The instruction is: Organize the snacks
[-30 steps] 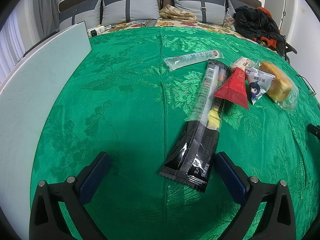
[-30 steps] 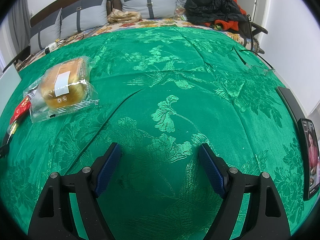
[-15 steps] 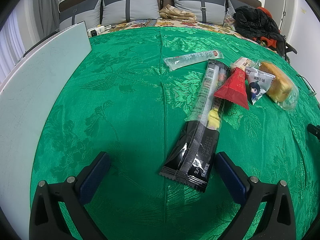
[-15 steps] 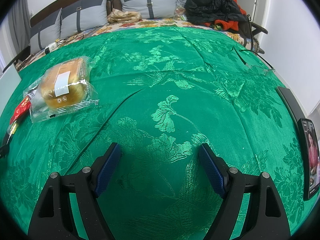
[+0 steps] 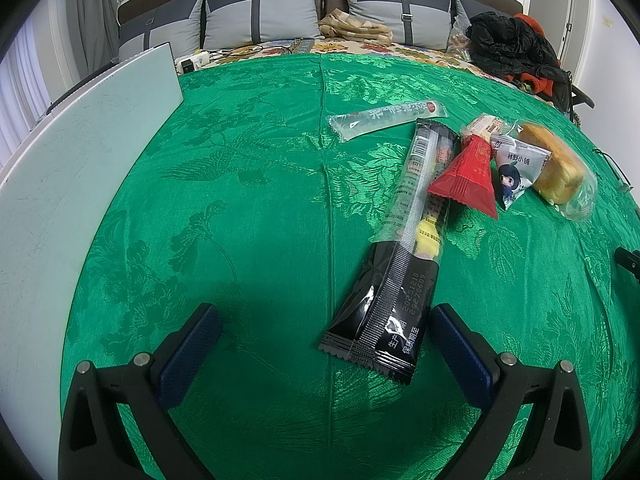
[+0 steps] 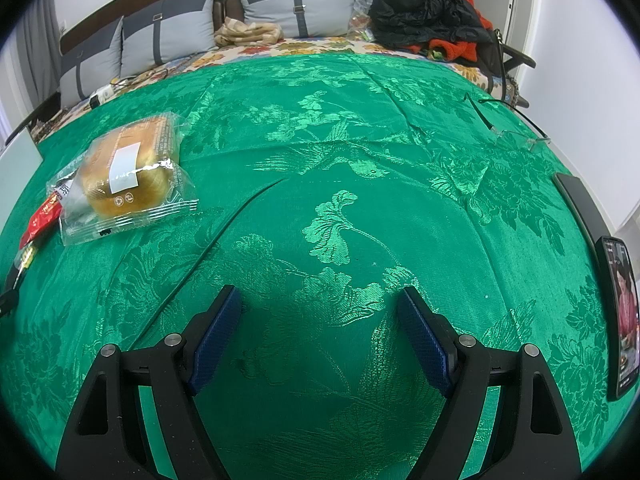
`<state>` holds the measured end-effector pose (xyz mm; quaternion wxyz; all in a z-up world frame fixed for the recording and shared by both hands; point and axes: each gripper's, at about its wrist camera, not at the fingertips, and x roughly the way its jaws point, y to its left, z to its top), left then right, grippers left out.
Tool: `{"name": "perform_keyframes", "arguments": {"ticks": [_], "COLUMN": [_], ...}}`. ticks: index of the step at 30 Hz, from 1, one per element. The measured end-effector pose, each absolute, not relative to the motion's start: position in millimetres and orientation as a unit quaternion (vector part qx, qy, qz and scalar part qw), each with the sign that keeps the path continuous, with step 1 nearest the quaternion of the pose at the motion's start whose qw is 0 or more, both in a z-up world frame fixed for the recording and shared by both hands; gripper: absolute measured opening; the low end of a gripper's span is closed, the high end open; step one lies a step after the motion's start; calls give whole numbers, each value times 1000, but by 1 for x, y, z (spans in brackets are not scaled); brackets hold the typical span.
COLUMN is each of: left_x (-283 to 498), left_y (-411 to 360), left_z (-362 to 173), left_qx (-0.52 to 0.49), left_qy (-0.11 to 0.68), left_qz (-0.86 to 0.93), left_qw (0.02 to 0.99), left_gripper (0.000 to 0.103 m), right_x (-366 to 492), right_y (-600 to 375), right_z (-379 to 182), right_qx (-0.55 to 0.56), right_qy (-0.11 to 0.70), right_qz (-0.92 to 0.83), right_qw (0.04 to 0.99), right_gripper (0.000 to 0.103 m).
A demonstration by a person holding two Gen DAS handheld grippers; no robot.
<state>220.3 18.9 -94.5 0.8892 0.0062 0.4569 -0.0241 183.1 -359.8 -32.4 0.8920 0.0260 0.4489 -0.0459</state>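
Snacks lie on a green cloth (image 5: 248, 208). A long black and clear packet (image 5: 400, 248) lies diagonally, its near end between my left gripper's fingers. Beyond it lie a clear stick packet (image 5: 386, 118), a red packet (image 5: 466, 178), a white cartoon sachet (image 5: 516, 170) and a wrapped bread bun (image 5: 556, 168). My left gripper (image 5: 324, 336) is open and empty. My right gripper (image 6: 320, 320) is open and empty over bare cloth; the bread bun (image 6: 128, 176) lies to its far left, the red packet (image 6: 42, 216) beside it.
A pale board (image 5: 72, 168) lies along the left edge. A phone (image 6: 620, 316) and a dark strip (image 6: 580, 208) lie at the right edge, glasses (image 6: 508, 128) at the far right. Pillows (image 5: 260, 8) and dark clothes (image 5: 508, 40) are at the back.
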Motion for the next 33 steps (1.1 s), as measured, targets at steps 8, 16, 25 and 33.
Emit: {"name": "perform_keyframes", "arguments": {"ticks": [8,16,25,33], "left_x": [220,240,289,272], "left_y": [19,6,-31,-13], "left_z": [-95,-64,-81,-75], "left_qx": [7,-12,77,11], "left_qy": [458,479,526,515], "left_qz": [-24,-85,-126,-111], "left_qw": [889,874,838,850], "left_gripper": [103,101,77,29], "right_x": [183,183,183,183], "right_y": [-360,-360,-360,-360], "right_z": [-32,-33,-32,-32], "right_qx": [26,26,27,27], "right_qy": [449,449,449,449], "right_qz": [-46,-46,-46,-46], "right_qw": [892,892,892,892], "right_gripper": [83,83,83,83]}}
